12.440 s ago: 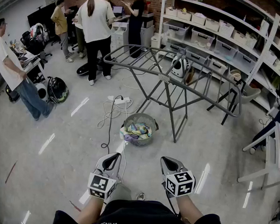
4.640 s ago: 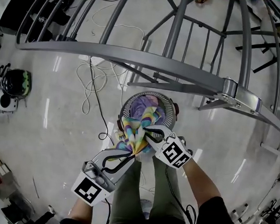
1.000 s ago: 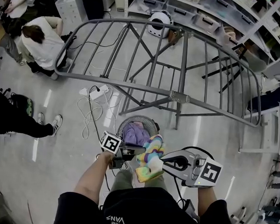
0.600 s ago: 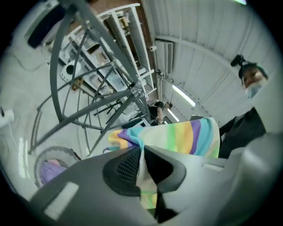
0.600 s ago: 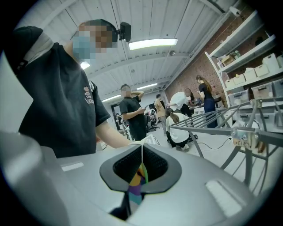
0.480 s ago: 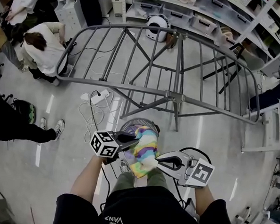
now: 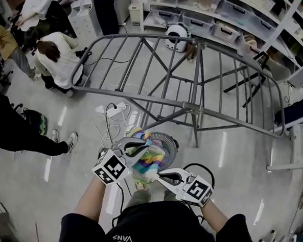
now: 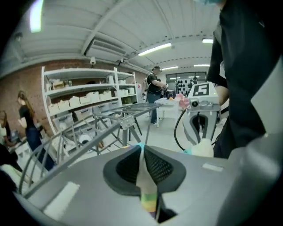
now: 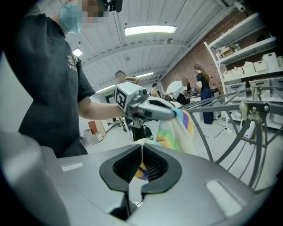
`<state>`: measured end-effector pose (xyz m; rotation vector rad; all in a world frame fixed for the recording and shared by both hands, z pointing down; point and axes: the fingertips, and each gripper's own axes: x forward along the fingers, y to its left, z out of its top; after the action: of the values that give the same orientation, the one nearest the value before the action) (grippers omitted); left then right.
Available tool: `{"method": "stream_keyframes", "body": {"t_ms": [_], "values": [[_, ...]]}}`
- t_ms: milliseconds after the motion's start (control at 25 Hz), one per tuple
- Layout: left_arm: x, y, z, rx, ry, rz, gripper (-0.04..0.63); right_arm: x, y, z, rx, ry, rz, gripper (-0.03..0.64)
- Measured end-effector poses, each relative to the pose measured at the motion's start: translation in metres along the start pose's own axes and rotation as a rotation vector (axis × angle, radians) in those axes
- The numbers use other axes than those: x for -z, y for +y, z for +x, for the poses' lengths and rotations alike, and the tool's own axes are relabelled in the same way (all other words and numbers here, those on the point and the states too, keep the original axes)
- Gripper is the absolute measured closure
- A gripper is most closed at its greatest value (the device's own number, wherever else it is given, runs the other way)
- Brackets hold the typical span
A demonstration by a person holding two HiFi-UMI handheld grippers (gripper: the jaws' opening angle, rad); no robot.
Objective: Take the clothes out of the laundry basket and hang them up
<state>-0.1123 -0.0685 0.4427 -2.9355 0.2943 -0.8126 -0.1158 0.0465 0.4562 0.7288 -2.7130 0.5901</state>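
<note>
My left gripper point(image 8: 141, 153) has its jaws pressed together on a thin fold of the soft rainbow-striped cloth point(image 8: 148, 201), which runs down the seam between the ribbed pads. My right gripper point(image 9: 142, 153) is clamped the same way on another edge of that cloth, with a pale hem standing up between its pads.

From the head view the cloth hangs bunched between the two grippers. The left one is higher and to the left, the right one lower and to the right, and they are close together. The cloth is held in the air above the round grey mesh laundry basket point(image 7: 169, 143). It covers most of the basket's mouth, so I cannot tell what lies inside.

Just beyond the basket stands the grey metal folding drying rack point(image 7: 200, 109). Its near rail runs across in front of me and its centre leg comes down just beside the basket. White cables point(image 7: 105, 125) lie looped on the floor to the basket's left. To its right the pale glossy floor point(image 7: 236, 154) lies open.

A crouching person in a white top point(image 7: 55, 61) is by the rack's left end. Behind the rack, white shelves point(image 7: 224, 19) hold rows of pale storage bins point(image 7: 226, 31), whose contents are too small to make out.
</note>
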Motion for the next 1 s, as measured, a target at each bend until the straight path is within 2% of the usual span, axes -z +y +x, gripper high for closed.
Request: {"method": "stream_keyframes", "body": {"t_ms": [280,360,520,640,720,880,1000], "values": [[-0.046,0.01,-0.043,-0.161,-0.019,0.229,0.577,-0.002,-0.003,0.022,0.033,-0.018,0.0,0.603],[-0.053,0.013,-0.052,-0.192,-0.013,0.274,0.577,-0.002,-0.008,0.025,0.045,-0.018,0.024,0.601],[-0.062,0.022,-0.063,-0.239,-0.015,0.296,0.577,0.011,-0.03,0.02,0.089,0.021,0.099,0.559],[-0.066,0.03,-0.067,-0.27,-0.023,0.297,0.577,0.029,-0.049,0.013,0.141,0.085,0.121,0.447],[-0.073,0.031,-0.07,-0.283,-0.03,0.315,0.577,0.041,-0.061,0.008,0.168,0.124,0.129,0.399],[-0.087,0.033,-0.077,-0.294,-0.032,0.406,0.577,0.052,-0.083,-0.004,0.205,0.171,0.147,0.373],[-0.095,0.034,-0.084,-0.295,-0.038,0.451,0.577,0.047,-0.103,-0.011,0.246,0.16,0.158,0.373]]}}
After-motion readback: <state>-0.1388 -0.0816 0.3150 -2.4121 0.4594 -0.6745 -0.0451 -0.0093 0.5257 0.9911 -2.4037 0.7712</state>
